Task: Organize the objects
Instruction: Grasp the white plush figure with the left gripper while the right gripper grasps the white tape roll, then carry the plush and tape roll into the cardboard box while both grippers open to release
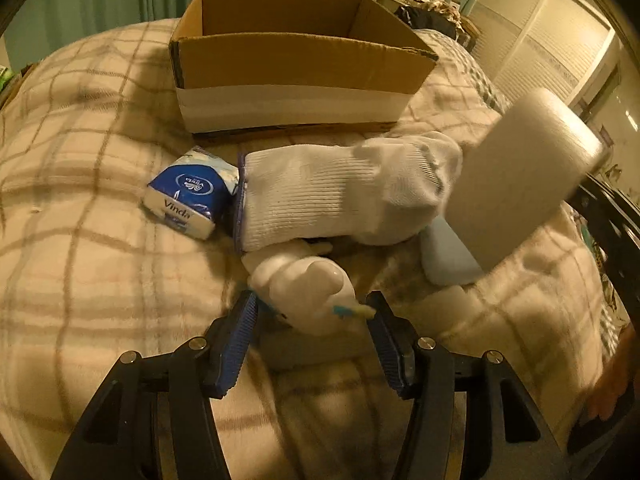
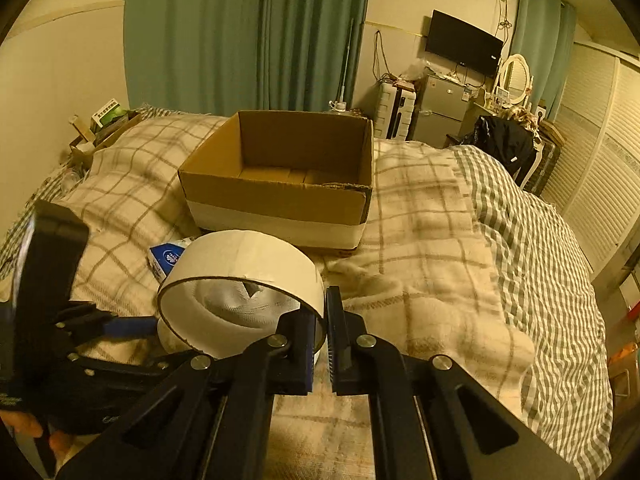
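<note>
in the right wrist view, tape roll (image 2: 240,272) pinched, box (image 2: 280,200) floor visible

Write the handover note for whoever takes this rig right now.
Right tool: shut on the wall of the wide white tape roll, lifted above the bed.
Left tool: open around a small white plastic bottle lying on the checked beige blanket.
Also on the blanket: blue-and-white Vinda tissue pack, white ribbed sock, pale blue block.
Done: nothing; open brown cardboard box looks empty.
Left: box everything.
</note>
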Demonstrator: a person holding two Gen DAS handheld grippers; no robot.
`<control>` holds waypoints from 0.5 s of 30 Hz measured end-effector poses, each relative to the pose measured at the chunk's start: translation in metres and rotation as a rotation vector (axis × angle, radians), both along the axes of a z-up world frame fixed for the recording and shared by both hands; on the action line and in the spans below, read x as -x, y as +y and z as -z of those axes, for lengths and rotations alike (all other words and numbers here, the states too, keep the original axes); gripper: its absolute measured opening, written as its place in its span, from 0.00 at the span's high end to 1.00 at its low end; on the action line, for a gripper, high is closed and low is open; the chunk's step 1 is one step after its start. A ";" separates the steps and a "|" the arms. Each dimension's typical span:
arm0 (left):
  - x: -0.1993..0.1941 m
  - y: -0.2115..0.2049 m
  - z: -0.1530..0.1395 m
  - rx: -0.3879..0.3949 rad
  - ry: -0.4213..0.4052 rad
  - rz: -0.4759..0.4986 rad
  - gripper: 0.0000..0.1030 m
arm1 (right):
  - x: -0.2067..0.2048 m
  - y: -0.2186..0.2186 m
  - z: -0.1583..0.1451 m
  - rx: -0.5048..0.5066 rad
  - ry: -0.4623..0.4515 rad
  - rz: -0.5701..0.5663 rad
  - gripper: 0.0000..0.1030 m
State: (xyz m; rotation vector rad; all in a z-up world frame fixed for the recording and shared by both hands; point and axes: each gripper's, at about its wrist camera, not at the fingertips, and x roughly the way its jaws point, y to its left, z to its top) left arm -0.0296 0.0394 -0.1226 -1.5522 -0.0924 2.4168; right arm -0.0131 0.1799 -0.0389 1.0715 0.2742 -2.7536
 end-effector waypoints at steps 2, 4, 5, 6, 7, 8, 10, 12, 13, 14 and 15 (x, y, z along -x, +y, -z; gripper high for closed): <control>0.003 -0.001 0.004 -0.021 -0.018 -0.004 0.46 | 0.000 0.001 0.001 0.005 -0.003 -0.001 0.96; 0.003 -0.002 0.005 -0.032 -0.016 -0.001 0.53 | -0.001 0.002 0.002 0.009 -0.005 -0.001 0.96; 0.003 -0.003 0.005 -0.041 -0.016 -0.001 0.55 | -0.001 0.002 0.002 0.010 -0.005 -0.001 0.96; 0.002 -0.004 0.005 -0.046 -0.012 -0.003 0.60 | -0.001 0.002 0.001 0.009 -0.006 -0.001 0.96; 0.001 -0.005 0.003 -0.050 -0.007 -0.005 0.62 | -0.002 0.002 0.001 0.008 -0.004 0.000 0.96; -0.001 -0.006 0.001 -0.059 -0.004 -0.009 0.62 | -0.002 0.002 0.001 0.008 -0.003 0.000 0.96; -0.002 -0.009 -0.001 -0.068 -0.004 -0.011 0.62 | -0.003 0.002 0.000 0.004 0.001 0.002 0.96; -0.008 -0.010 -0.005 -0.077 0.009 -0.018 0.62 | -0.006 0.002 -0.003 0.000 0.006 0.003 0.96; -0.006 -0.015 -0.008 -0.083 0.015 -0.020 0.62 | -0.007 0.002 -0.005 -0.003 0.011 0.004 0.96; -0.009 -0.016 -0.012 -0.092 0.027 -0.020 0.62 | -0.009 0.002 -0.006 -0.006 0.014 0.004 0.96; -0.011 -0.017 -0.016 -0.098 0.037 -0.022 0.62 | -0.011 0.002 -0.009 -0.010 0.019 0.004 0.96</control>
